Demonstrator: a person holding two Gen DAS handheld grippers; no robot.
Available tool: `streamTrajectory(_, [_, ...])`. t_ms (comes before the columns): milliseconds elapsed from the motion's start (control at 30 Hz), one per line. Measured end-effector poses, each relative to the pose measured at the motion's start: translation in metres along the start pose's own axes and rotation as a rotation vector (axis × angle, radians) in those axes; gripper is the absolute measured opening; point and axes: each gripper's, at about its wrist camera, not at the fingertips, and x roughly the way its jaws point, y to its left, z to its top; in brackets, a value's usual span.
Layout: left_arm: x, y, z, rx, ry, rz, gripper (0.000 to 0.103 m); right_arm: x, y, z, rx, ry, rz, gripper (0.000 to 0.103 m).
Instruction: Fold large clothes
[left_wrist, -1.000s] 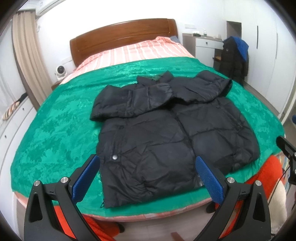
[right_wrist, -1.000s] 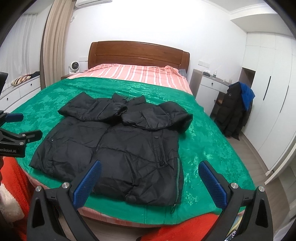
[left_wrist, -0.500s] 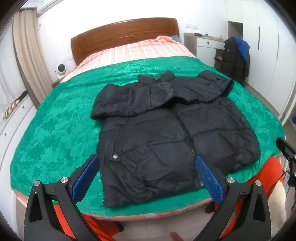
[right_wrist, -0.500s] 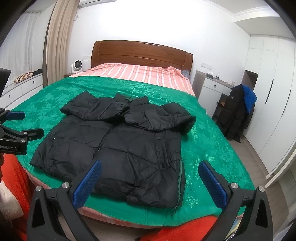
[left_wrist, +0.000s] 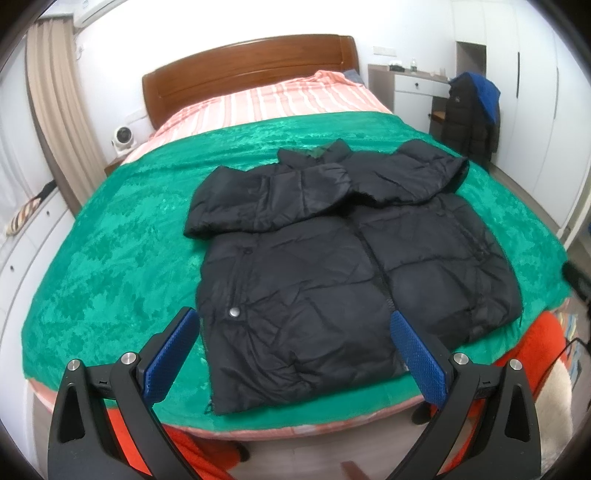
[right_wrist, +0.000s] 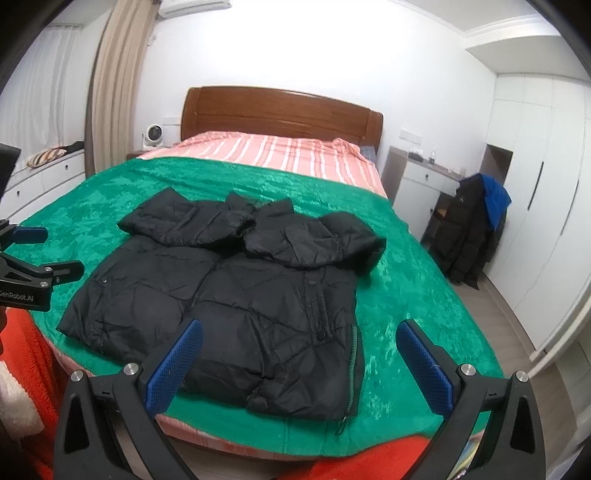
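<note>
1. Bedroom, white walls; wide bed (left_wrist: 110, 258) under a green cover, striped pink sheet and wooden headboard (left_wrist: 243, 70) at the far end.
2. Lay on the near half of the cover: black puffer jacket (left_wrist: 332, 266), front up, zipped, hem at the near edge, collar toward the headboard.
3. Both sleeves already folded across the chest, cuffs meeting near the middle.
4. Held above the near edge: left gripper (left_wrist: 295, 350), jaws spread wide, nothing between them, near-left hem corner just ahead.
5. Likewise wide open and empty: right gripper (right_wrist: 299, 362), aimed at the near-right hem corner by the zip end.
6. Neither gripper touching fabric; each roughly as near to its own corner as the other, by the look of it.
7. Long axis of the jacket ran near to far, straight away from both grippers, so a likely next fold would carry the hem up toward the collar.
8. Around: small white fan (right_wrist: 152, 133) on a far-left stand, white drawers (right_wrist: 44, 181) along the left wall with a striped cushion on top.
9. To the right, well apart from the bed: dark coat with a blue hood (right_wrist: 472, 229) over a chair, white desk and wardrobe behind.
10. Orange fleece (right_wrist: 33, 362) low at the near edge, probably the person's clothing.
11. Nothing on the cover in the way of the jacket.
</note>
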Motion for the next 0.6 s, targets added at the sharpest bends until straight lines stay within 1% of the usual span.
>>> streamTrajectory(67, [-0.002,0.017,0.006,-0.034,-0.011,-0.005,0.103,-0.004,-0.022,0.009,-0.024,-0.022,-0.037,0.103])
streamTrajectory(100, [-0.003,0.032,0.009,-0.067,-0.017,-0.005,0.103,-0.004,-0.035,0.013,-0.045,-0.017,-0.064,0.103])
streamTrajectory(133, [-0.001,0.043,0.010,-0.086,-0.016,-0.002,0.103,0.000,-0.046,0.014,-0.065,0.011,-0.074,0.103])
streamTrajectory(167, [0.004,0.054,0.007,-0.100,-0.004,0.000,0.103,0.009,-0.056,0.013,-0.081,0.065,-0.066,0.103])
streamTrajectory(200, [0.016,0.067,0.001,-0.105,0.024,-0.001,0.103,0.021,-0.064,0.007,-0.086,0.140,-0.036,0.103])
streamTrajectory(233, [0.029,0.074,-0.006,-0.105,0.065,-0.001,0.103,0.031,-0.069,0.000,-0.080,0.194,-0.007,0.103])
streamTrajectory(267, [0.047,0.082,-0.018,-0.107,0.123,-0.006,0.103,0.048,-0.077,-0.014,-0.042,0.270,0.047,0.103])
streamTrajectory(300, [0.071,0.092,-0.034,-0.133,0.196,-0.037,0.103,0.060,-0.081,-0.026,0.002,0.310,0.088,0.103])
streamTrajectory(333, [0.088,0.100,-0.046,-0.166,0.253,-0.068,0.102,0.081,-0.087,-0.046,0.088,0.366,0.153,0.103])
streamTrajectory(367, [0.109,0.108,-0.060,-0.224,0.315,-0.127,0.102,0.096,-0.091,-0.059,0.148,0.405,0.183,0.103])
streamTrajectory(400, [0.123,0.114,-0.070,-0.274,0.352,-0.180,0.102,0.116,-0.095,-0.077,0.240,0.459,0.225,0.103])
streamTrajectory(433, [0.140,0.120,-0.082,-0.325,0.400,-0.225,0.102,0.130,-0.099,-0.088,0.308,0.493,0.247,0.103])
streamTrajectory(467, [0.153,0.124,-0.092,-0.360,0.434,-0.251,0.102,0.144,-0.101,-0.099,0.377,0.526,0.265,0.103])
streamTrajectory(500, [0.160,0.126,-0.097,-0.379,0.449,-0.263,0.102,0.158,-0.101,-0.107,0.425,0.546,0.290,0.103])
streamTrajectory(533, [0.166,0.127,-0.103,-0.393,0.459,-0.262,0.102,0.164,-0.099,-0.110,0.439,0.554,0.305,0.103])
streamTrajectory(567, [0.166,0.127,-0.105,-0.397,0.458,-0.260,0.100,0.172,-0.093,-0.113,0.448,0.569,0.339,0.101])
streamTrajectory(600, [0.164,0.127,-0.106,-0.392,0.449,-0.246,0.087,0.175,-0.088,-0.113,0.446,0.578,0.363,0.096])
